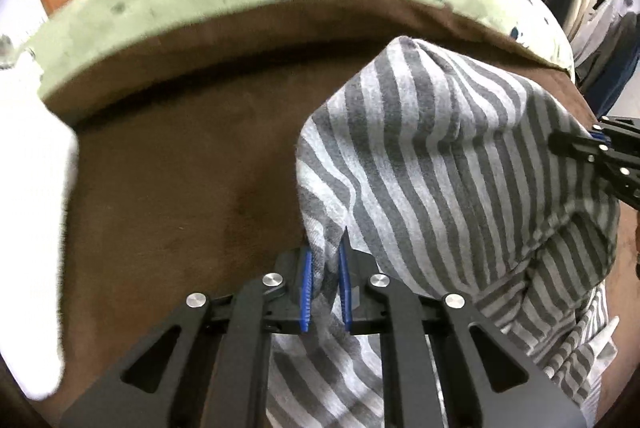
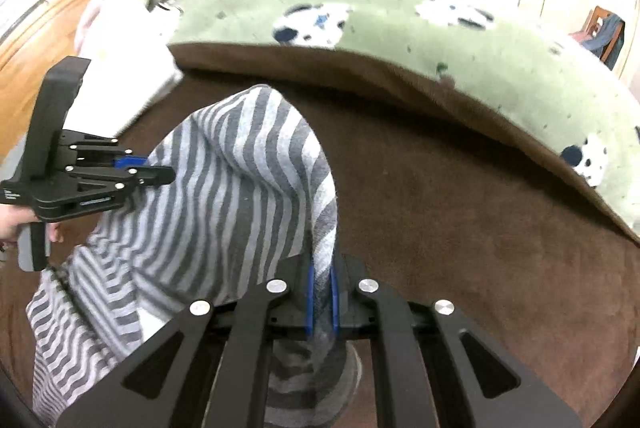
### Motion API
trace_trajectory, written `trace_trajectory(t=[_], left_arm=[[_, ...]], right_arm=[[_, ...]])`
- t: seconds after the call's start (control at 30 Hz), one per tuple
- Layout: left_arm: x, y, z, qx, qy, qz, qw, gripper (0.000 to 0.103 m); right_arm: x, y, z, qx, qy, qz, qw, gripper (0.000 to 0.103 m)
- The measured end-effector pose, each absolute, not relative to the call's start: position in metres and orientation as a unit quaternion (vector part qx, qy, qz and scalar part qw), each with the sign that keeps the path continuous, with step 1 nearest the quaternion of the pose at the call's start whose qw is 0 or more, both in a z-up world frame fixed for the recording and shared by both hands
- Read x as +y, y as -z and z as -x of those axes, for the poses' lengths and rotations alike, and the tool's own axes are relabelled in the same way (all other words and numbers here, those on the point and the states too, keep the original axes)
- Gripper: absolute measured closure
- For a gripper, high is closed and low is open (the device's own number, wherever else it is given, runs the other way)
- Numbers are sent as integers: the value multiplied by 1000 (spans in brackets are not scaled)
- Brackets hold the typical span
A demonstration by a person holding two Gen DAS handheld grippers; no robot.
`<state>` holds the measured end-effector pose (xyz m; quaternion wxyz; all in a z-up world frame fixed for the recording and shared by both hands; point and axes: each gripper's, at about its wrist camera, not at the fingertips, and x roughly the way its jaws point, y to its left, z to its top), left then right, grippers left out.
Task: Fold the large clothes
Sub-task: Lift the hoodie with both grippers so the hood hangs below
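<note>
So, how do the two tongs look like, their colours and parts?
Both tongs are matte black linkages of flat bars with triangular cut-outs and round silver rivets. The left tongs and the right tongs have ribbed blue pads on the inner faces of the fingers. From the side, the left one shows a black handle, small white lettering and a bare hand, with no sleeve visible.

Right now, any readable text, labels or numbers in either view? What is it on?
None readable.
Left hand-held gripper: small white print on the black body in the right wrist view, too blurred to read.
Striped garment, brown blanket, green blanket: no text.
</note>
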<state>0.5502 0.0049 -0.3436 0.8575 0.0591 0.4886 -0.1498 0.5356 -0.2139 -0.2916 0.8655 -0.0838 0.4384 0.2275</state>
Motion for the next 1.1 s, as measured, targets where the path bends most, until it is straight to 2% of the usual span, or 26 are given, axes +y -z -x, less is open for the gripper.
trace_trajectory(t=[0.23, 0.57, 0.73, 1.1], left_arm=[[2, 291, -488, 431, 131, -83, 889, 89], [-8, 250, -354, 357, 119, -149, 914, 89], [-15, 252, -292, 330, 124, -169, 921, 89], [-14, 299, -176, 276, 144, -202, 929, 89]], right_arm=[[-221, 247, -465, 406, -230, 86, 881, 97], [-213, 226, -351, 390, -194, 102, 894, 97], [-207, 238, -281, 379, -174, 152, 896, 97], [-197, 292, -177, 344, -164, 240, 893, 97]])
